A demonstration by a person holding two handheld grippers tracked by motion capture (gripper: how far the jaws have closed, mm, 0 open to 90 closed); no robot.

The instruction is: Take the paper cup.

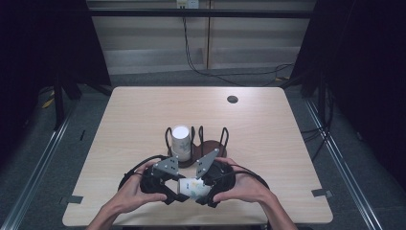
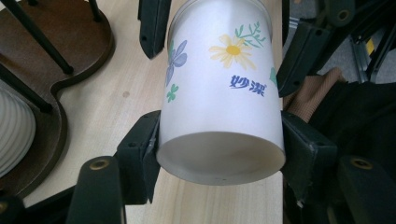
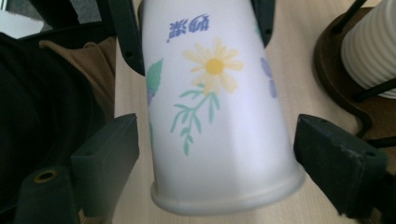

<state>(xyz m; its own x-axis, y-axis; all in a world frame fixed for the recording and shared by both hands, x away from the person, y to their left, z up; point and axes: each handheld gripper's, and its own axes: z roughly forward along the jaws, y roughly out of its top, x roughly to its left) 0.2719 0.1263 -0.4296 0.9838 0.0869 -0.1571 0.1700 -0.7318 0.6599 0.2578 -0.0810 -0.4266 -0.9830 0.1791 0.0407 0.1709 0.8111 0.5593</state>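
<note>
The flowered paper cup (image 2: pixel 219 93) lies on its side between both tongs, just above the tabletop (image 1: pixel 143 120). The left tongs (image 1: pixel 168 190) clamp its base end; the right tongs (image 1: pixel 205 188) stand wide around its rim end, pads apart from it. The hand-over looks done. Left to do, likely: setting it in the wire cup rack (image 1: pixel 210 143) beyond the tongs, beside the ribbed cup (image 1: pixel 181 141).

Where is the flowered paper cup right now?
In the high view, the flowered paper cup lies between the left gripper and right gripper, near the table's front edge, before the cup rack.
</note>
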